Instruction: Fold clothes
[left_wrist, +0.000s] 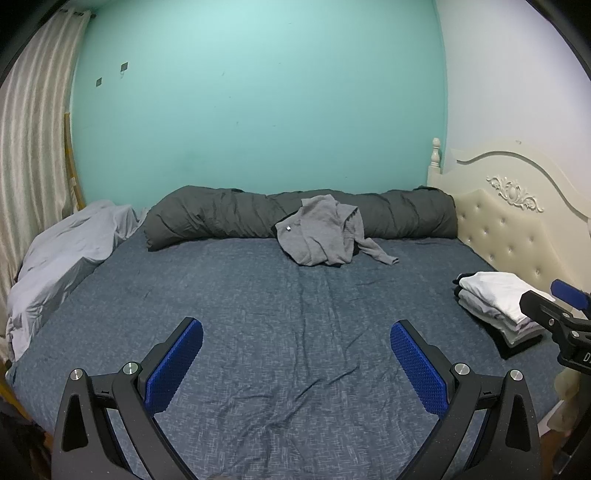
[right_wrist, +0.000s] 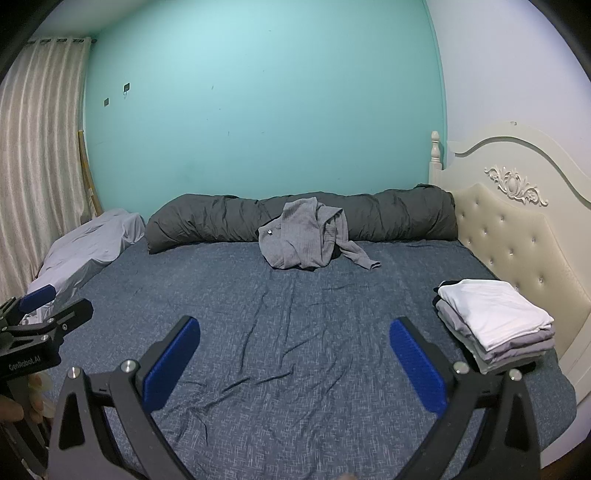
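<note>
A crumpled grey garment (left_wrist: 325, 232) (right_wrist: 306, 236) lies at the far side of the blue bed sheet (left_wrist: 280, 314) (right_wrist: 295, 332), leaning on a rolled dark duvet. A stack of folded clothes (left_wrist: 495, 306) (right_wrist: 491, 321), white on top, sits at the right by the headboard. My left gripper (left_wrist: 295, 363) hovers open over the near part of the bed, nothing between its blue pads. My right gripper (right_wrist: 293, 363) is also open and holds nothing, just left of the stack. Each gripper shows at the edge of the other's view.
The rolled dark duvet (left_wrist: 295, 214) (right_wrist: 295, 218) runs along the teal wall. A pale grey blanket (left_wrist: 62, 266) (right_wrist: 88, 251) is heaped at the left by the curtain. A cream tufted headboard (left_wrist: 517, 229) (right_wrist: 517, 243) bounds the right side.
</note>
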